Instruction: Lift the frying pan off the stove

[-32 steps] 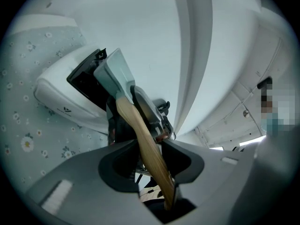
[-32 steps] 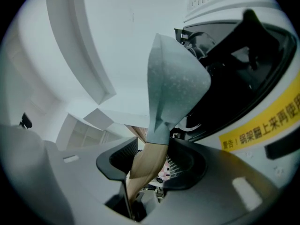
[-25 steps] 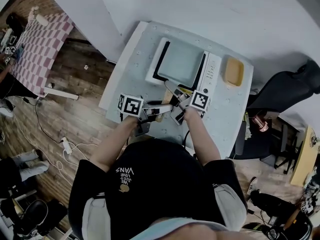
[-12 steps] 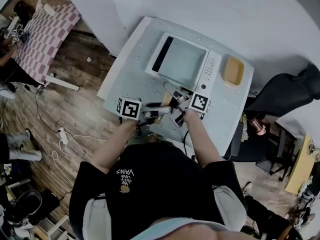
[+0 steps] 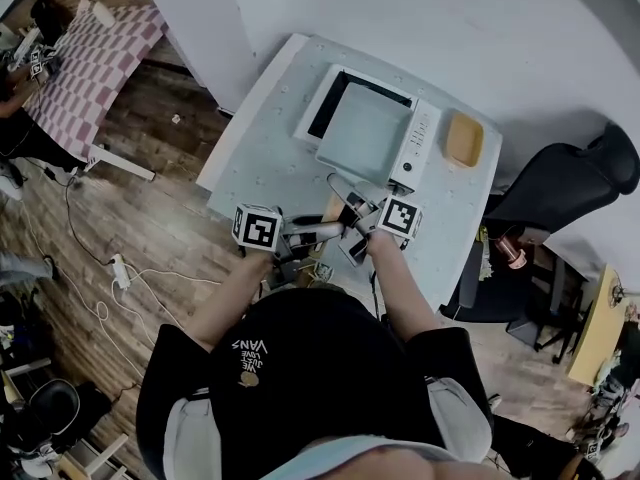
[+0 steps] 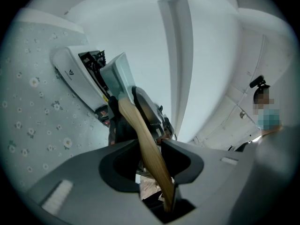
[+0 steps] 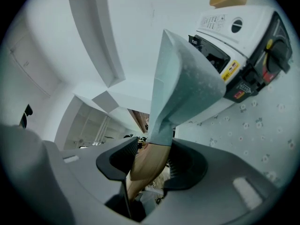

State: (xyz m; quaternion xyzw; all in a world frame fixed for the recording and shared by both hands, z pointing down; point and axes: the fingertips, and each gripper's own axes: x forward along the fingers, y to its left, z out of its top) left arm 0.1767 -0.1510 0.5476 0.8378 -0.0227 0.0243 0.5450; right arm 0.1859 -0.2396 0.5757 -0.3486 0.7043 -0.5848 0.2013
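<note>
So the left tool and right tool both pinch the wooden handle of the frying pan, mid frame in the head view. Pan stretches up-frame from them, raised over the stove.

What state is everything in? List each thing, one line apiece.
Pan: held by its wooden handle, lifted, partly over the stove.
Stove: black top partly bared; on or off unclear.
Dish: empty, on the table.
Left gripper: shut on the handle.
Right gripper: shut on the handle.
</note>
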